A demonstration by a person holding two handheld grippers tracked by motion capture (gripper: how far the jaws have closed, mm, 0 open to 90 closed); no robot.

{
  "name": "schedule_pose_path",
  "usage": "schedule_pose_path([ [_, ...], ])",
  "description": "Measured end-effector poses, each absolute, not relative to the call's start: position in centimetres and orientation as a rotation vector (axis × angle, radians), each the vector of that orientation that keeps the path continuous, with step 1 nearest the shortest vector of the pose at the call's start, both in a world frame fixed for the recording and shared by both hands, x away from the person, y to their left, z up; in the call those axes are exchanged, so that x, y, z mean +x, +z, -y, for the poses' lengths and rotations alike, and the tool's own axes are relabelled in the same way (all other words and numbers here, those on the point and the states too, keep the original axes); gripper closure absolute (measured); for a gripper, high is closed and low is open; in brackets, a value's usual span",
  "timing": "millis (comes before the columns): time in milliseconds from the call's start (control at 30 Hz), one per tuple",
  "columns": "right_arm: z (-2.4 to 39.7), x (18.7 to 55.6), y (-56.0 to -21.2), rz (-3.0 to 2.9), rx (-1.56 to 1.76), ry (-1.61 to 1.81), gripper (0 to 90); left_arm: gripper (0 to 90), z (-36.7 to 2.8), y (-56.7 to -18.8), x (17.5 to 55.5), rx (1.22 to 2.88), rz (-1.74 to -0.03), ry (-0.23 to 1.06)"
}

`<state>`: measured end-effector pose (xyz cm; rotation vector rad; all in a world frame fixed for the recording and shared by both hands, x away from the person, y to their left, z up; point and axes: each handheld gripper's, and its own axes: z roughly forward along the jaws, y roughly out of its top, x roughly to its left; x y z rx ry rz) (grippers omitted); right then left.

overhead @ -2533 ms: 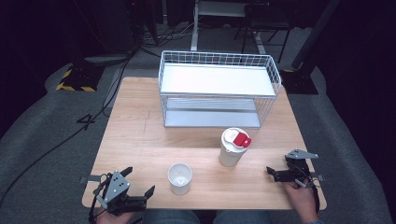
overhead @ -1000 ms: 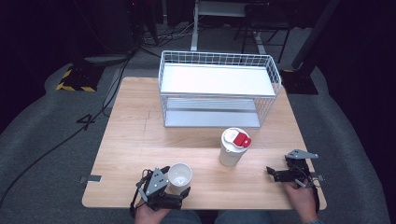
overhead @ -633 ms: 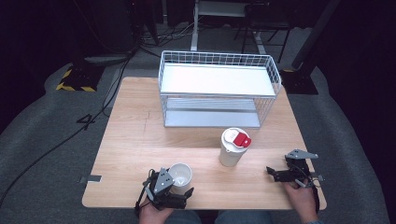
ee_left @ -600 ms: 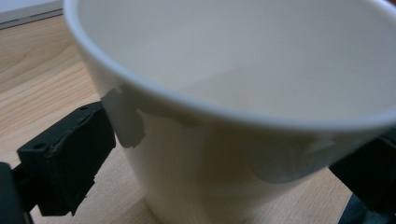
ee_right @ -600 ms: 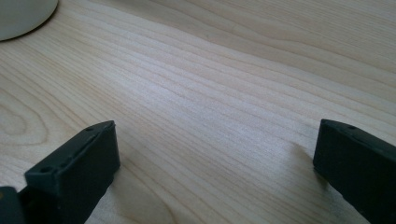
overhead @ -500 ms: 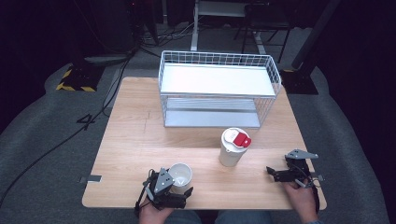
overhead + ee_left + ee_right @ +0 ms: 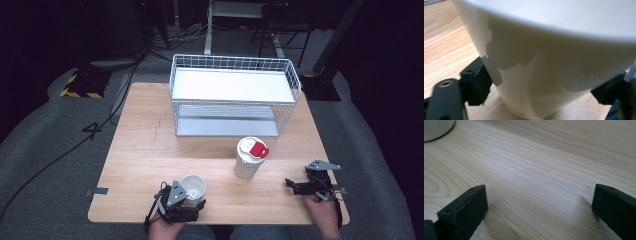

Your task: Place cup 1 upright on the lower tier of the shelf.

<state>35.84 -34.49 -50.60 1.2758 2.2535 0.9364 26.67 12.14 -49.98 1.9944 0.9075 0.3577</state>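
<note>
At the near edge of the table [image 7: 140,150], the left gripper [image 7: 181,202] has come in from the near-left corner and now brackets the open white cup [image 7: 193,188], jaws against its sides, seemingly ready to lift. Near right, the right gripper [image 7: 306,187] rests spread and empty. Farther off stand the lidded cup [image 7: 249,157] and wire rack [image 7: 232,95].
</note>
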Motion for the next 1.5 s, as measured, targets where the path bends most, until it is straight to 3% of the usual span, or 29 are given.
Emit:
schedule_pose_path([
  [767, 34.5, 35.8, -50.6, -2.252, 1.277, 0.936, 0.7, 22.7, -12.3, -49.7, 26.4, 1.996, -0.919, 0.399],
  [1500, 34.5, 35.8, -50.6, -2.248, 1.273, 0.940, 2.4, 22.7, -13.0, -45.6, 27.6, 1.942, -0.928, 0.367],
])
